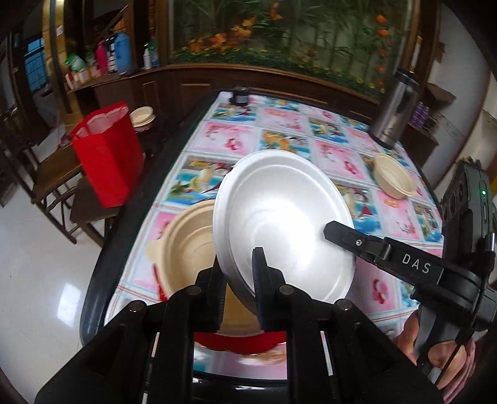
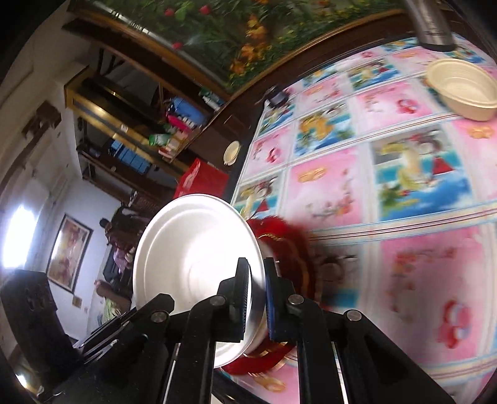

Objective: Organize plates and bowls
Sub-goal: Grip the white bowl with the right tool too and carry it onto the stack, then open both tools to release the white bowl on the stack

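Observation:
My left gripper (image 1: 239,273) is shut on the near rim of a white foam plate (image 1: 285,223) and holds it tilted above the table. My right gripper (image 2: 256,279) is shut on the same white plate's (image 2: 192,254) other rim; one of its fingers (image 1: 351,239) lies across the plate in the left wrist view. Below the plate sit a tan bowl (image 1: 183,245) and a red plate (image 1: 239,342) (image 2: 289,245). A second tan bowl (image 1: 393,180) (image 2: 462,90) rests far right on the table.
The table has a floral cloth (image 1: 279,136) (image 2: 403,186) and a dark rim. A steel flask (image 1: 394,108) (image 2: 431,25) stands at the far right corner. A small dark jar (image 1: 240,94) sits at the far edge. A red bag (image 1: 108,155) stands on a chair to the left.

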